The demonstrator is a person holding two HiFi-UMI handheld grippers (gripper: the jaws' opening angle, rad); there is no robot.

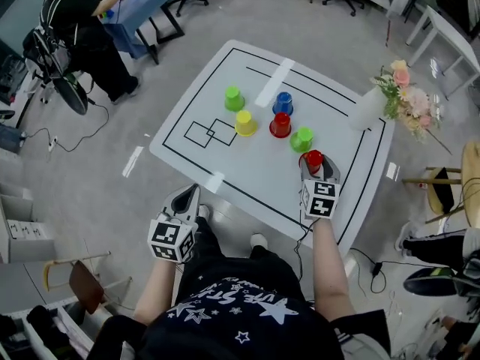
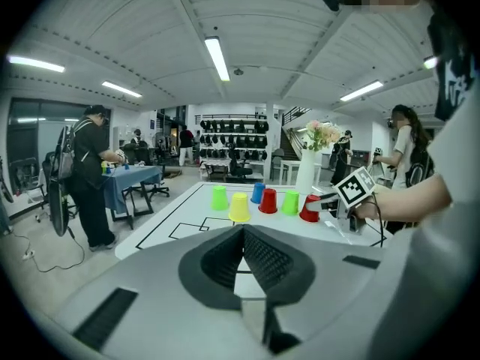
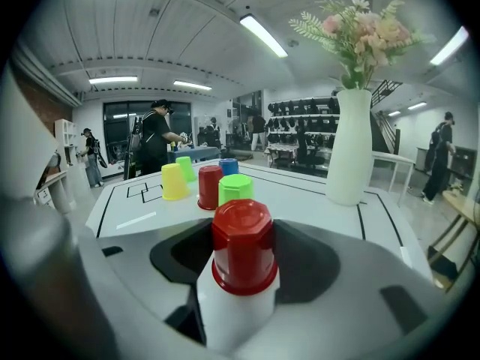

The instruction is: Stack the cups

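Several cups stand upside down on the white table (image 1: 225, 167). Nearest me is a red cup (image 1: 313, 160) (image 3: 244, 246), resting on the table between the jaws of my right gripper (image 1: 317, 165) (image 3: 244, 238), whose dark pads lie against its sides. Beyond it stand a green cup (image 1: 301, 139) (image 3: 235, 189), a second red cup (image 1: 280, 124), a blue cup (image 1: 283, 103), a yellow cup (image 1: 245, 123) and another green cup (image 1: 234, 98). My left gripper (image 1: 189, 195) (image 2: 244, 231) hangs shut and empty off the table's near left edge.
A white vase (image 1: 370, 107) (image 3: 352, 147) of flowers stands at the table's right side, close behind the cups. Black lines and two outlined squares (image 1: 211, 133) mark the tabletop. A person (image 1: 82, 32) stands by a blue table at far left. A chair (image 1: 450, 182) sits at right.
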